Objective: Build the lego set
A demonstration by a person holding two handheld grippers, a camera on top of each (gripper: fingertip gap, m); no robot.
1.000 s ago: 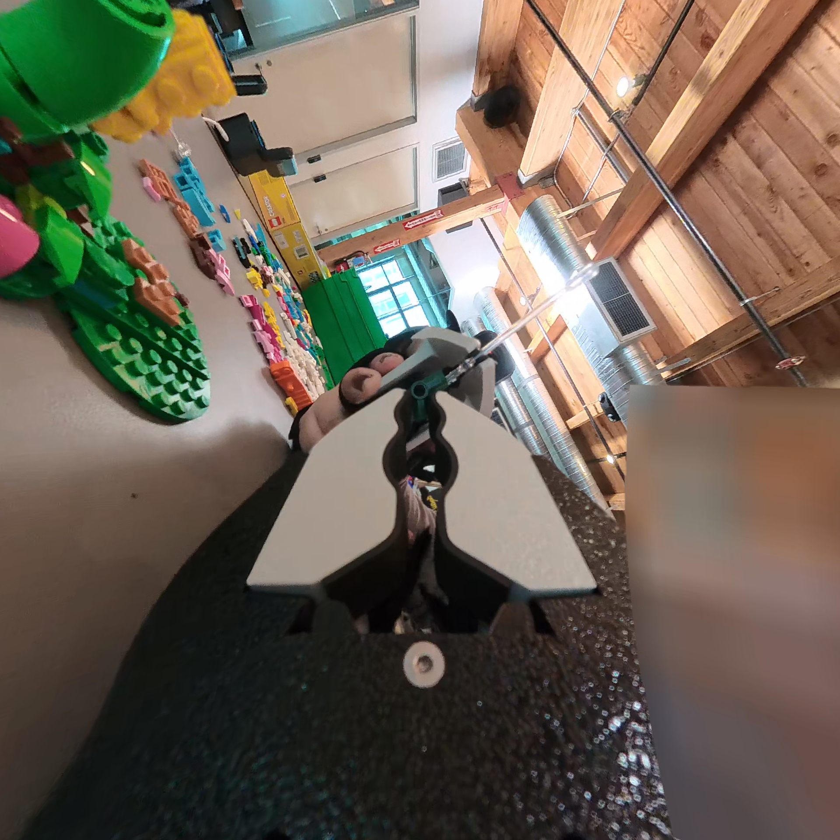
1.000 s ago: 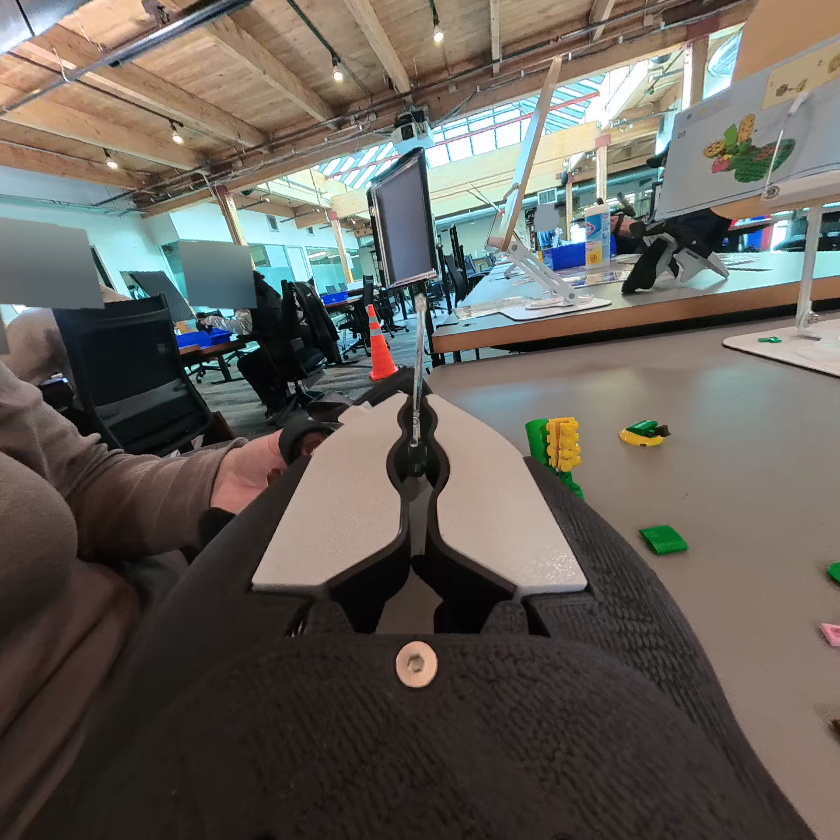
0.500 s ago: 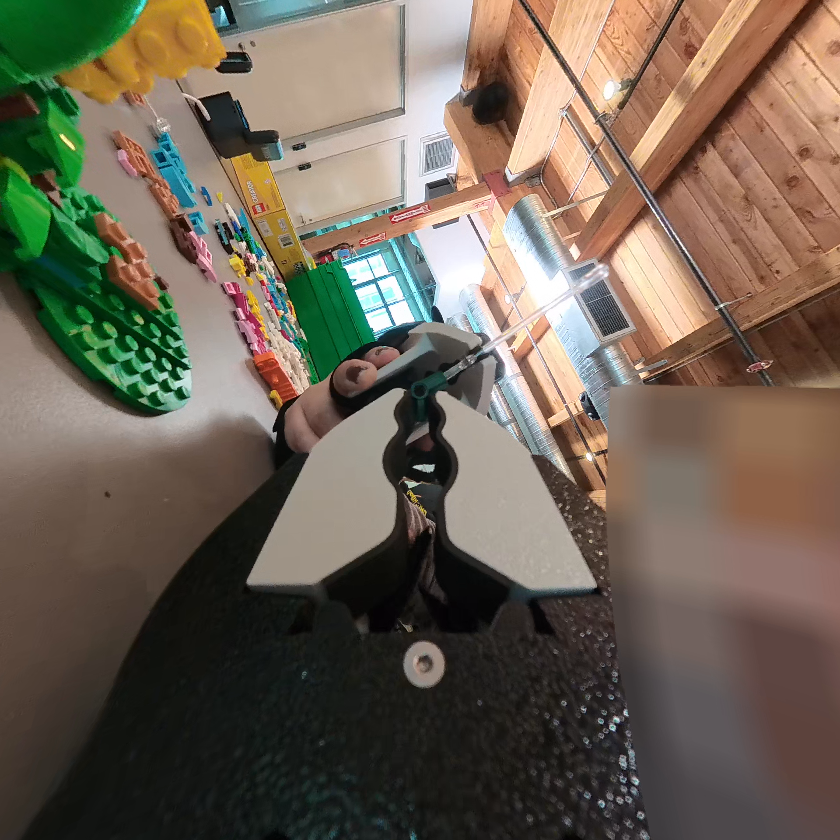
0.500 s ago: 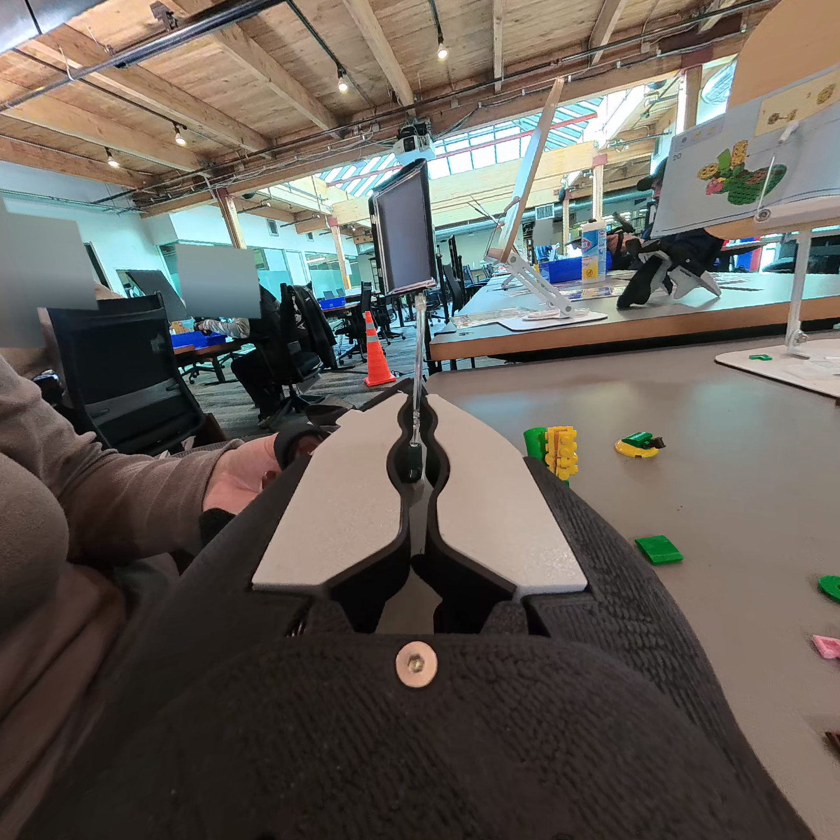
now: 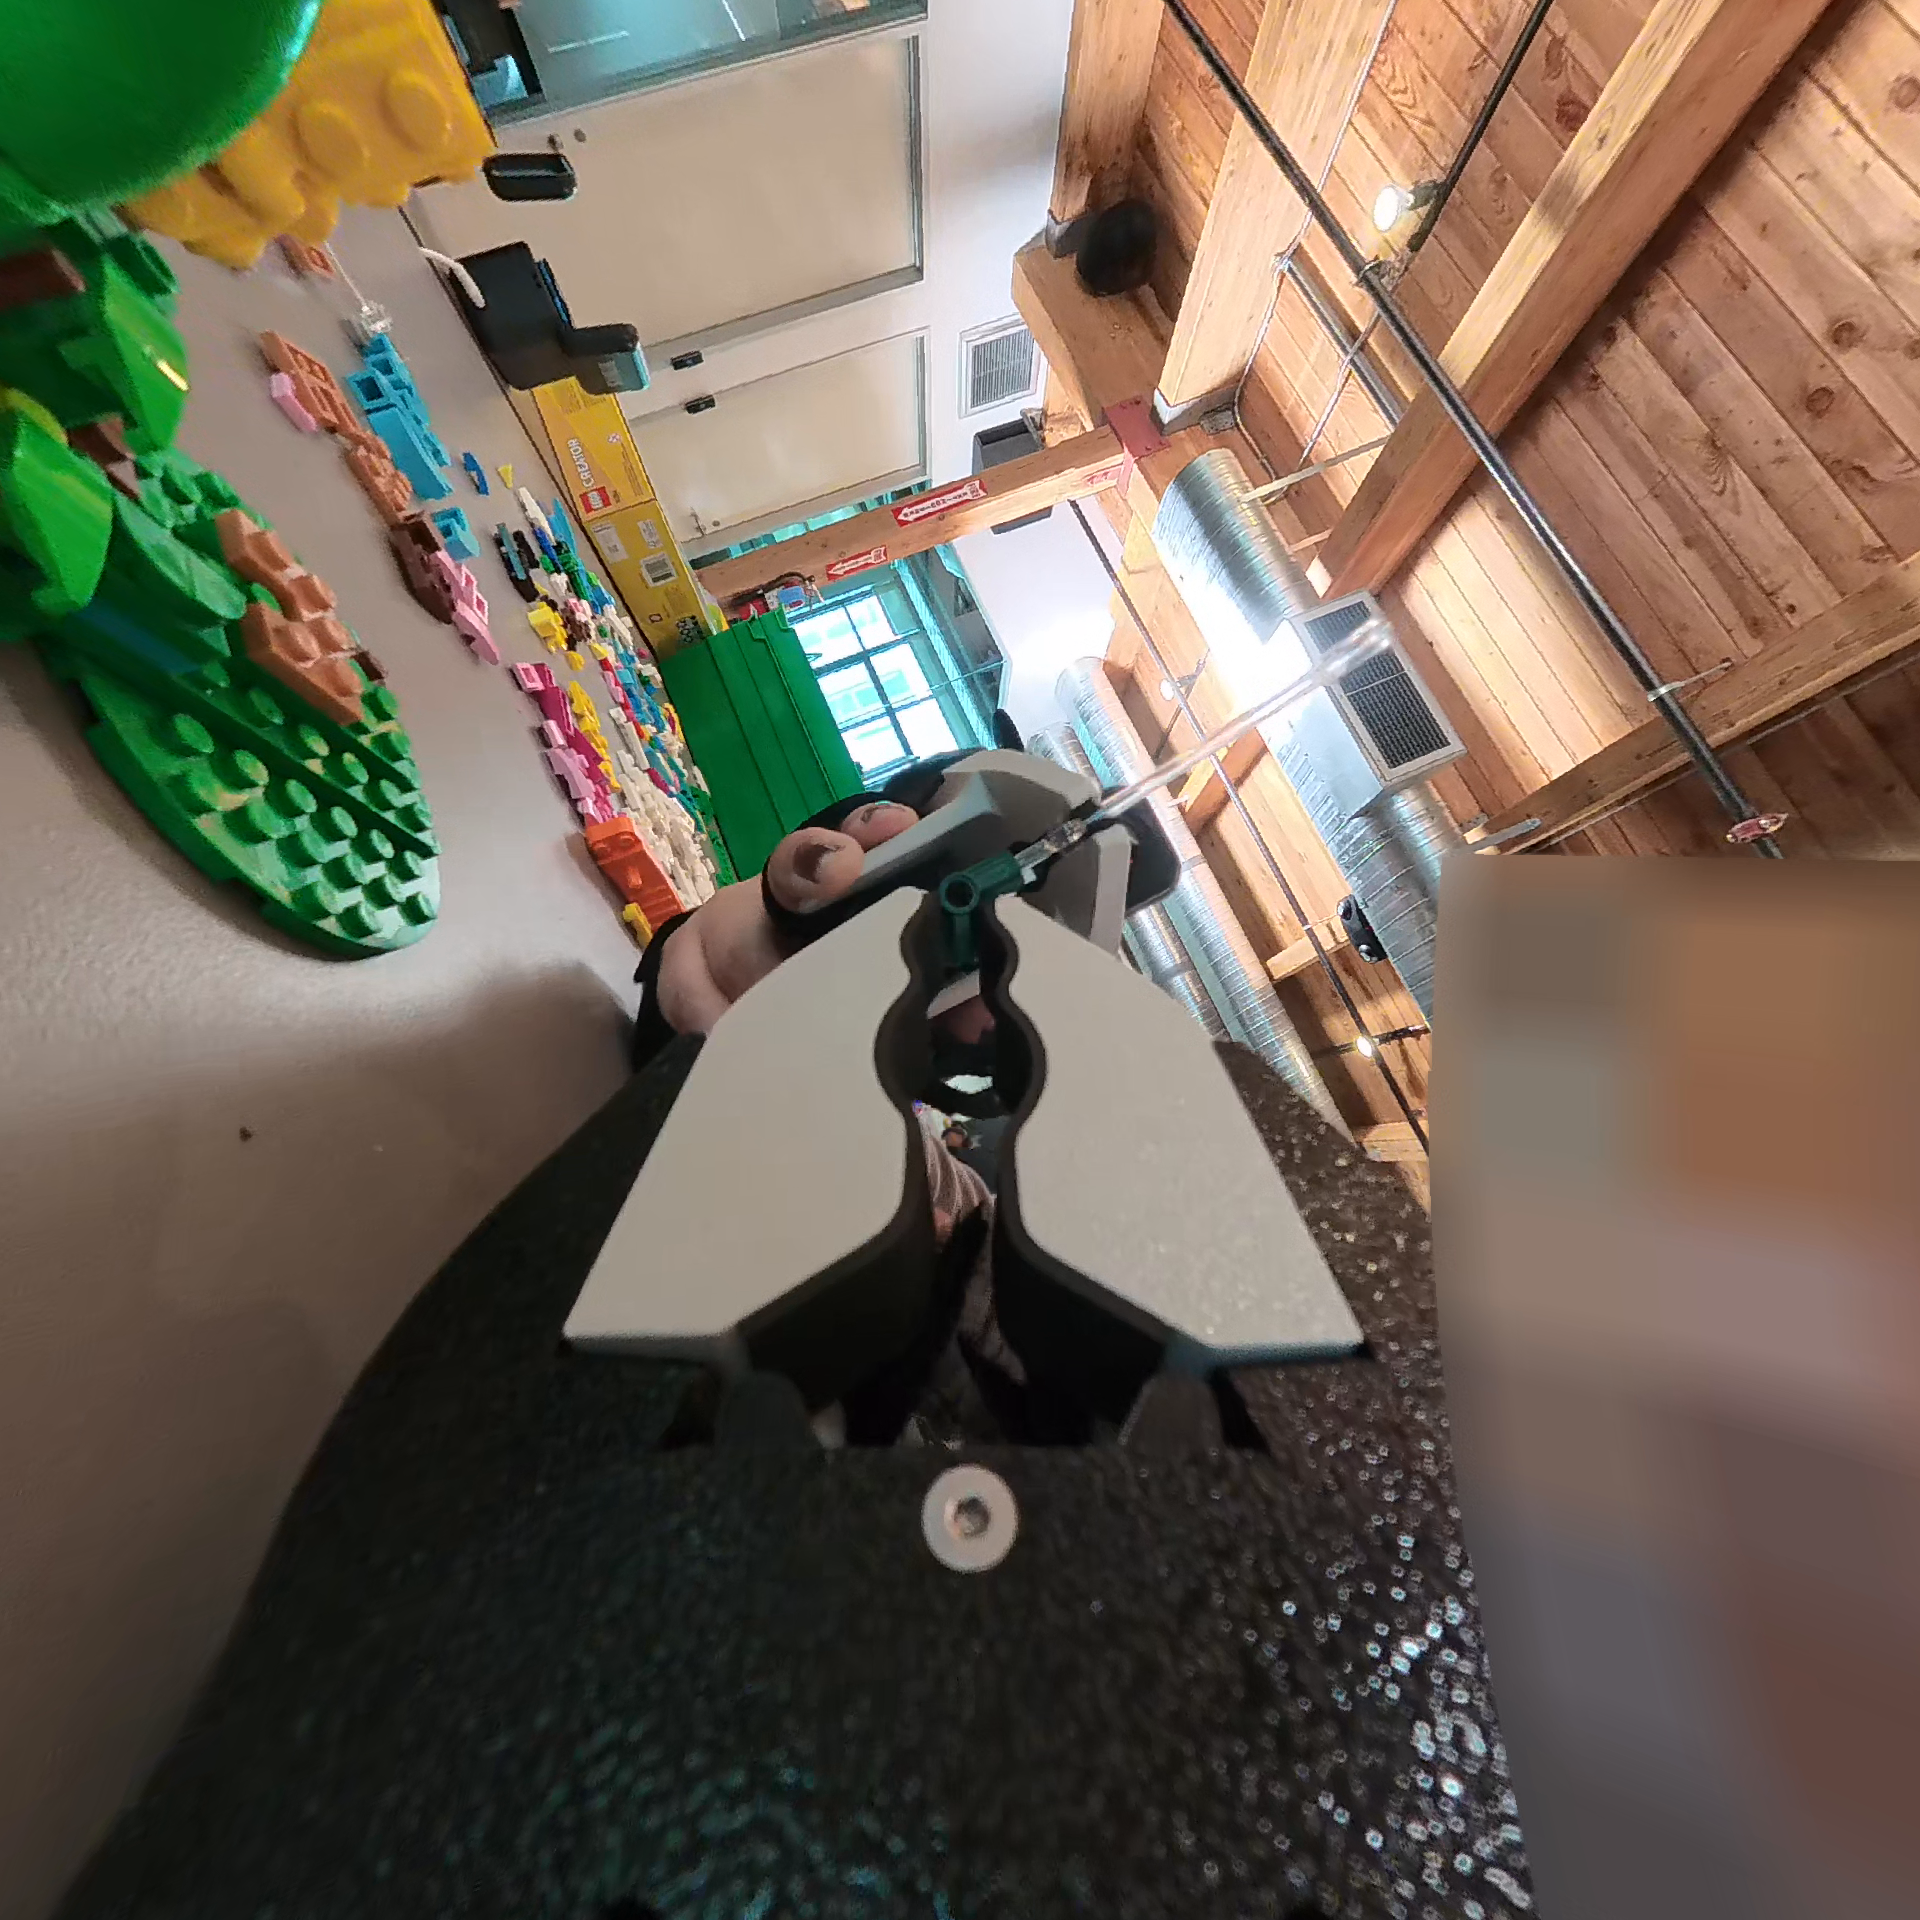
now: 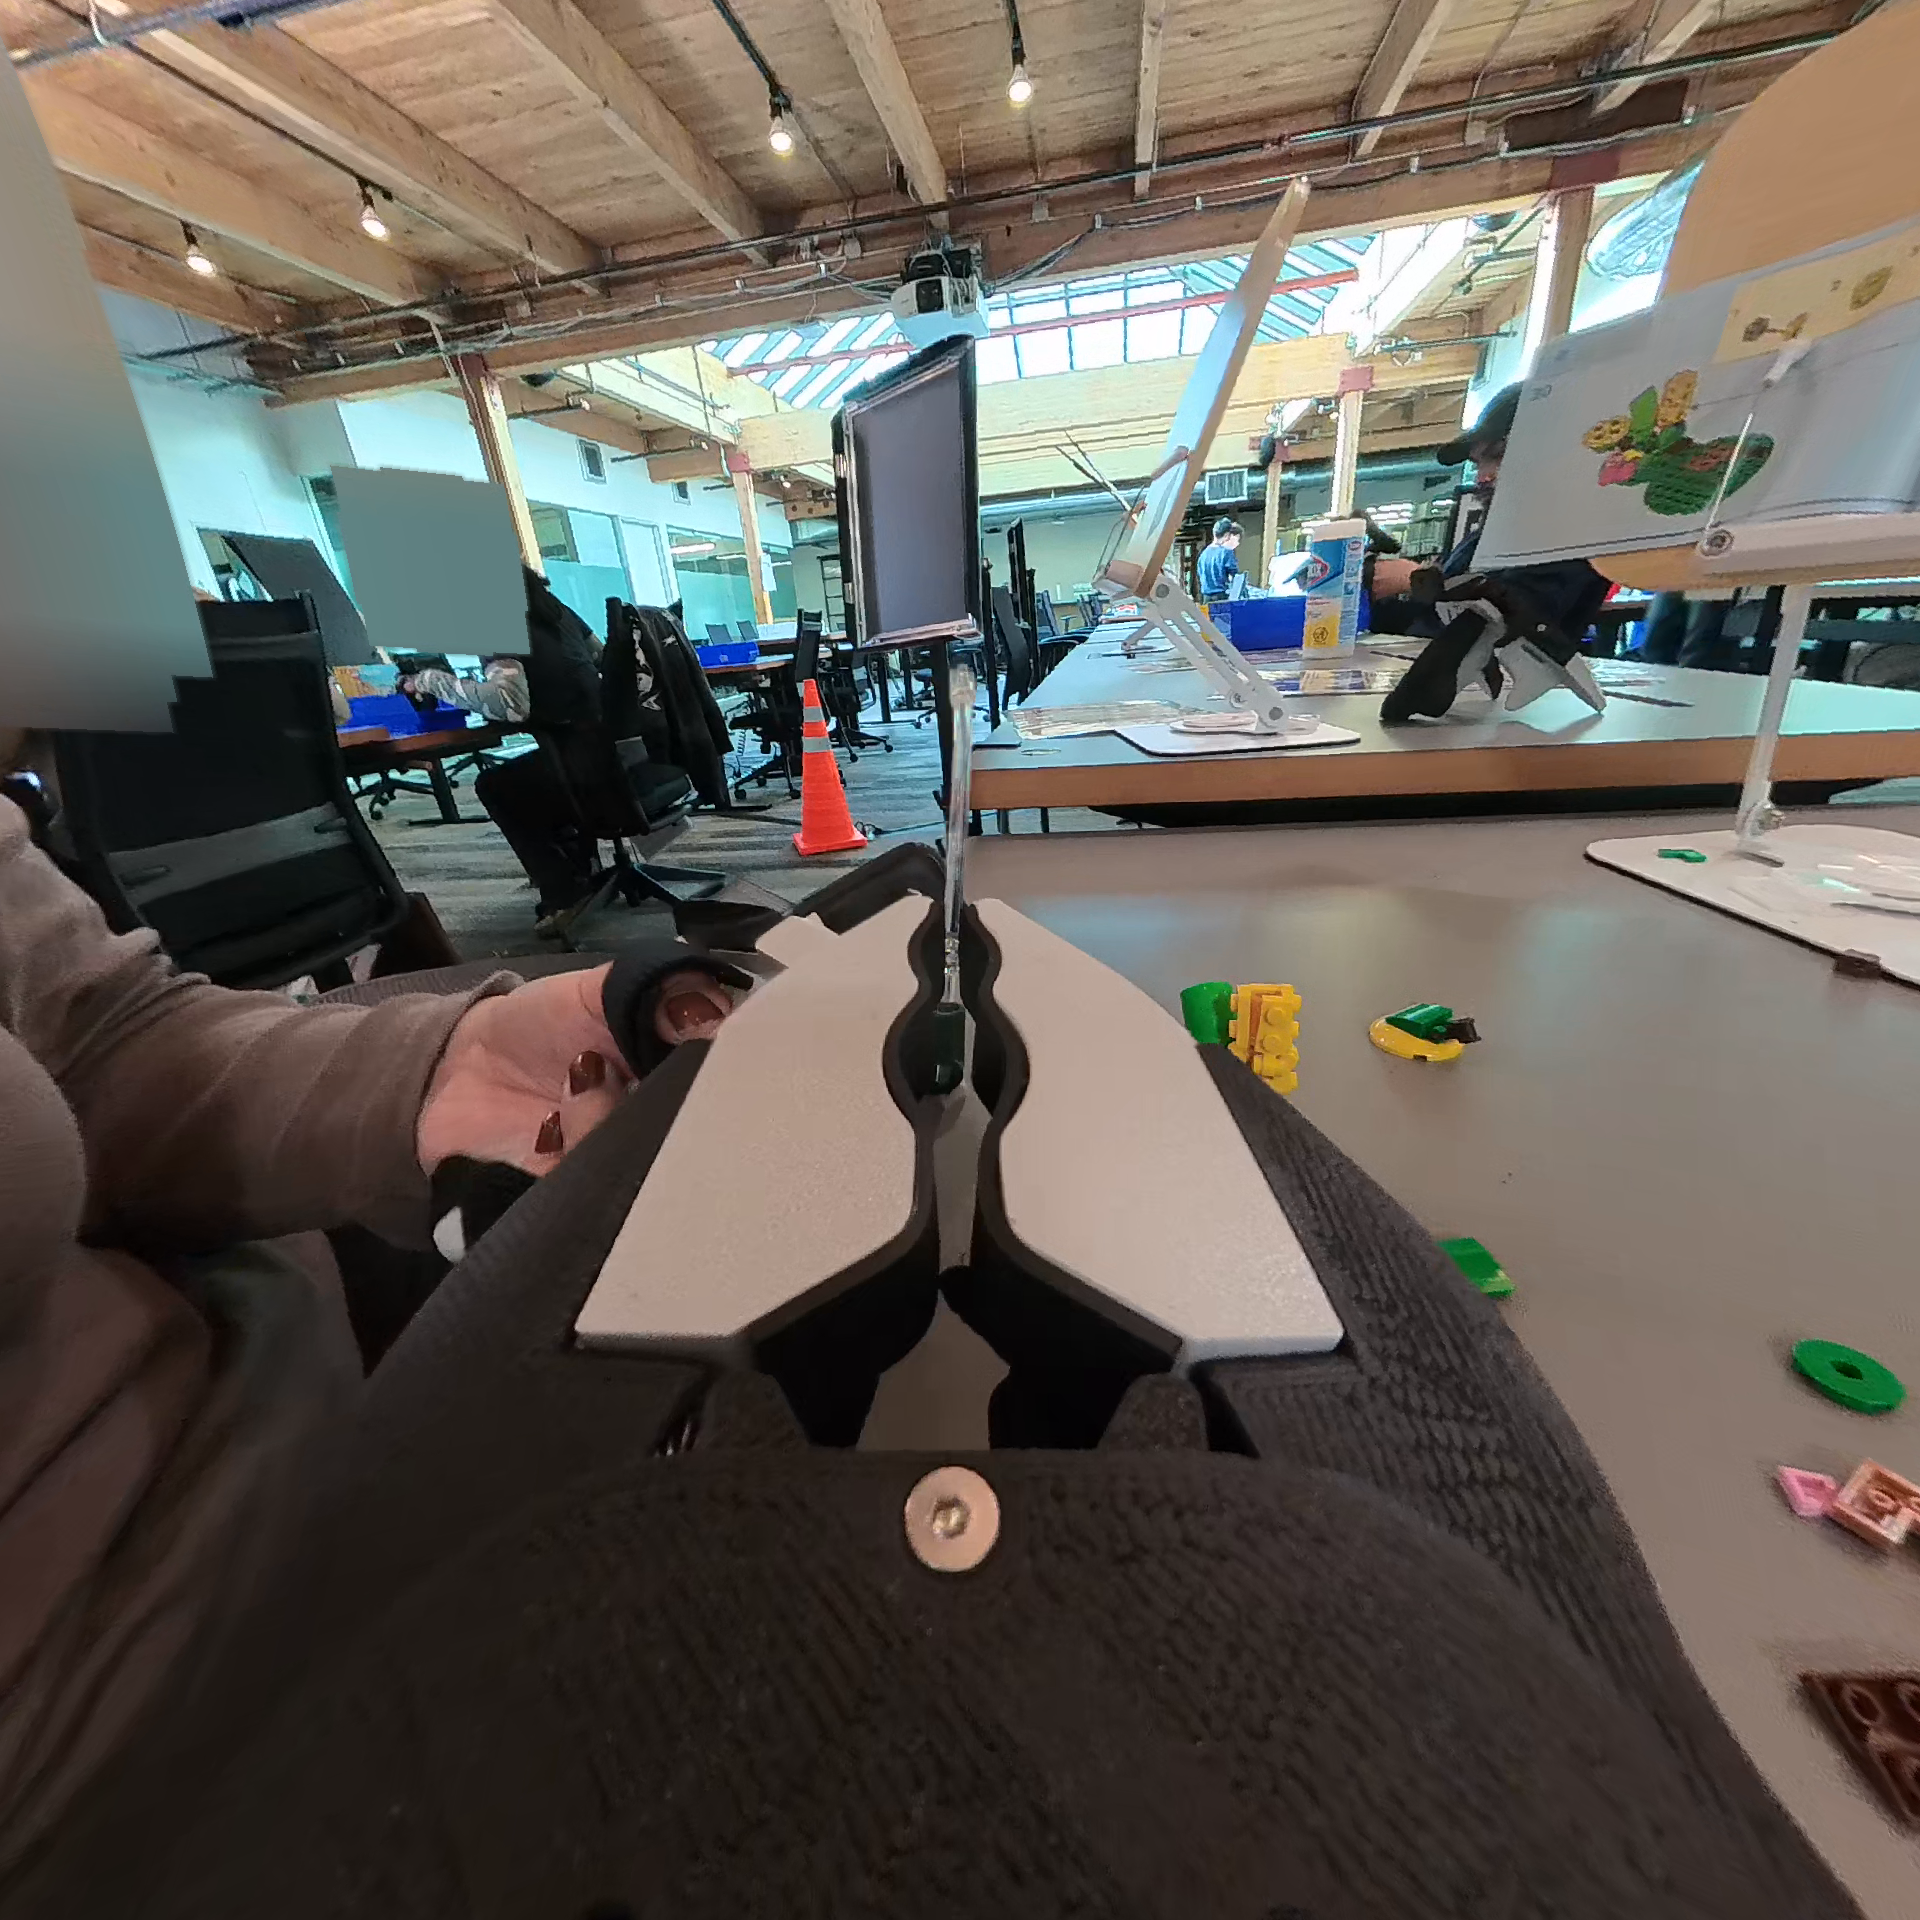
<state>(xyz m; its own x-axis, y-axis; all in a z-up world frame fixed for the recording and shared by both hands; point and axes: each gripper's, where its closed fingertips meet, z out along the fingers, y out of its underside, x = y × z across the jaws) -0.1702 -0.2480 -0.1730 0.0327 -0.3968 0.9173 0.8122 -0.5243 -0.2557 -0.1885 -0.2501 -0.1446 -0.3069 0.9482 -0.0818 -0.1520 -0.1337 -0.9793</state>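
The grey table spread to the right of the right gripper, whose jaws were closed on a clear rod standing up beyond their tips. The green baseplate lay far left of the left gripper, its jaws pinching the dark green connector at the rod's end.

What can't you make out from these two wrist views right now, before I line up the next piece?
- Left wrist view: the green and yellow model is cut off by the top-left edge.
- Left wrist view: how far the clear rod sits in the dark green connector; too small, and the right gripper crowds it.
- Right wrist view: the connector's lower end, sunk in shadow between the jaws.
- Right wrist view: the brown plate, blurred and cut off at the right edge.
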